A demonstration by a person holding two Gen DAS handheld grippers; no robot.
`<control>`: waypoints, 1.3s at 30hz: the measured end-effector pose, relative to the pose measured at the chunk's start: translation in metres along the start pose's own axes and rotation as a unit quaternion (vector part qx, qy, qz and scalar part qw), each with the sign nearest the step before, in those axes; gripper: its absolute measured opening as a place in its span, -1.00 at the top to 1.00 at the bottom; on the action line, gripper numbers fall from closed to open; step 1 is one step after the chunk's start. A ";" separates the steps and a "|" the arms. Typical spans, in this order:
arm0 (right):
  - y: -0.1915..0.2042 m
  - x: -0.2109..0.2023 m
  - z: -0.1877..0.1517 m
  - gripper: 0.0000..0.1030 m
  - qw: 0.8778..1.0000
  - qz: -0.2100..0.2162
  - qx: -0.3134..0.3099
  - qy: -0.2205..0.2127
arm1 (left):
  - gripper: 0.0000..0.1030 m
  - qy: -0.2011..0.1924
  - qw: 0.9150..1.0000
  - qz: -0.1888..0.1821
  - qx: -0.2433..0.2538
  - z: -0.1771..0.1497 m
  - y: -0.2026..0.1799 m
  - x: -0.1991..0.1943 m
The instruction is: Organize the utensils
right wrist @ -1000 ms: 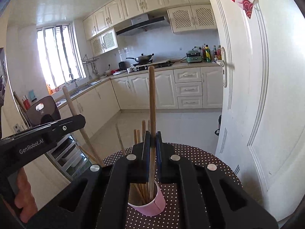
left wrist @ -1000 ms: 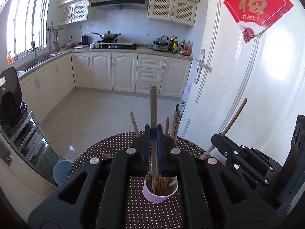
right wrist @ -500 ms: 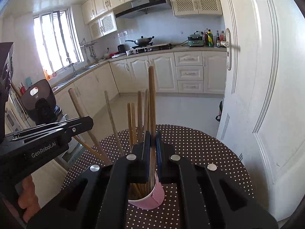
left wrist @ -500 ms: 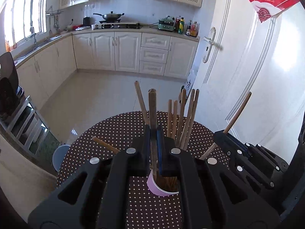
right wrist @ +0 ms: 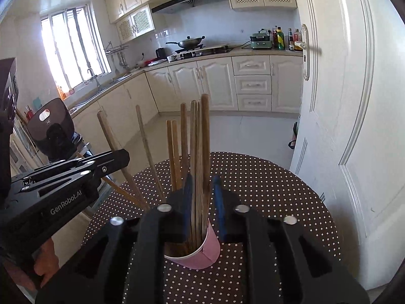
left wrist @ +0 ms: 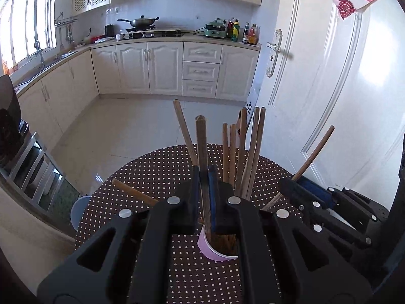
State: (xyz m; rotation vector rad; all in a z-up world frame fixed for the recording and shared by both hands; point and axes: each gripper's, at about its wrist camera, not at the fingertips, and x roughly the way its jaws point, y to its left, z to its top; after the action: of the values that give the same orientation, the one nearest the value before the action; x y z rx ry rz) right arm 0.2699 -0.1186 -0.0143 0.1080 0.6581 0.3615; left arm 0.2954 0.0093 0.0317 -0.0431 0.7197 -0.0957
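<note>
A pink paper cup [left wrist: 215, 250] [right wrist: 205, 250] stands on the round brown dotted table [left wrist: 152, 174] [right wrist: 265, 190] and holds several wooden chopsticks. My left gripper [left wrist: 205, 177] is shut on one upright chopstick [left wrist: 201, 147] whose lower end reaches into the cup. My right gripper [right wrist: 203, 192] is opening its jaws. A tall chopstick [right wrist: 205, 136] stands in the cup between them, with a gap beside the right pad. Each gripper also shows in the other's view: the left gripper [right wrist: 121, 157] and the right gripper [left wrist: 291, 187].
One chopstick [left wrist: 134, 192] slants low over the cloth to the left of the cup. A white door [left wrist: 329, 88] is close on the right. A blue stool [left wrist: 78, 210] and a metal rack [left wrist: 33, 167] stand left of the table. A hand [right wrist: 45, 261] holds the left gripper.
Both grippers have come down, lowering their chopsticks into the cup. The right jaws have parted from their chopstick. The left jaws stay shut.
</note>
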 end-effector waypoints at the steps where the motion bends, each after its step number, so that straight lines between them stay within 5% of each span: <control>1: 0.000 -0.001 0.000 0.46 1.000 0.001 0.003 -0.001 | 0.84 0.002 1.000 0.000 0.002 -0.001 0.000 0.000; 2: -0.001 -0.003 -0.001 0.41 1.000 0.002 0.003 -0.002 | 0.72 0.006 1.000 -0.001 0.003 -0.001 0.000 0.000; 5: -0.001 -0.008 -0.002 0.26 1.000 0.000 0.001 -0.005 | -0.06 0.004 1.000 -0.001 -0.008 -0.004 0.003 -0.001; 23: 0.000 -0.041 -0.023 0.06 1.000 -0.010 0.004 -0.015 | -0.07 -0.002 1.000 0.028 -0.001 -0.030 0.007 -0.025; 30: 0.003 -0.058 -0.036 -0.17 1.000 -0.007 0.003 -0.023 | -0.08 -0.001 0.999 0.037 0.000 -0.048 0.009 -0.038; 39: 0.013 -0.085 -0.076 -0.39 0.999 0.017 -0.025 -0.044 | -0.33 -0.014 0.998 0.056 0.006 -0.089 0.013 -0.056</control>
State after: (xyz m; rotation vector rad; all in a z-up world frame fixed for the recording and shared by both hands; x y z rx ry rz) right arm 0.1574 -0.1380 -0.0219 0.0869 0.5610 0.4042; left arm 0.1954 0.0271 0.0007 0.0077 0.6928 0.0073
